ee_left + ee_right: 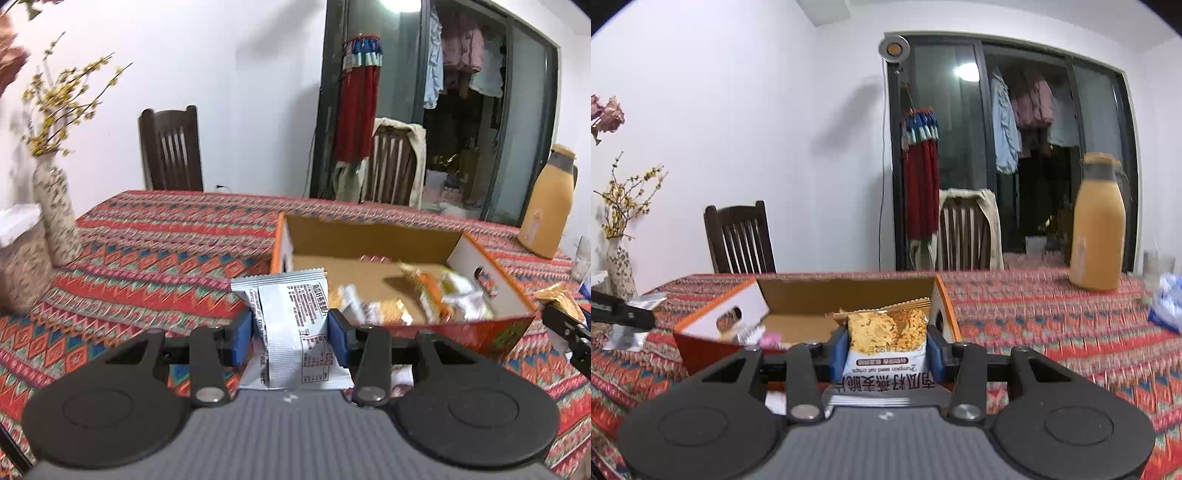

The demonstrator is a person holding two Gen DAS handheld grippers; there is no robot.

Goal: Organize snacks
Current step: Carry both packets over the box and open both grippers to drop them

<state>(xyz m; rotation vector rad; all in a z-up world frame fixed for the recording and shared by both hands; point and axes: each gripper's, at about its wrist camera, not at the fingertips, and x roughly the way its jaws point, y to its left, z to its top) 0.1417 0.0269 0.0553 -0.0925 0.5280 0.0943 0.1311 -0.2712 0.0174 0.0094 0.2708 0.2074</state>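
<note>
The left gripper (pixel 291 332) clamps a silver snack packet (pixel 291 325) between its blue pads (pixel 242 338), held upright just short of the near-left corner of the open cardboard box (pixel 491 332). The right gripper (pixel 885 350) pinches an oat crisp packet (pixel 886 338) beside the box's (pixel 713 345) right wall, low over the patterned tablecloth (pixel 1052 332). Loose snacks (pixel 436 295) crowd the box's near right part; its far floor lies bare. Open cloth stretches left toward the vase (pixel 55 210). An orange jug (pixel 1097 225) stands well apart near the far right edge.
</note>
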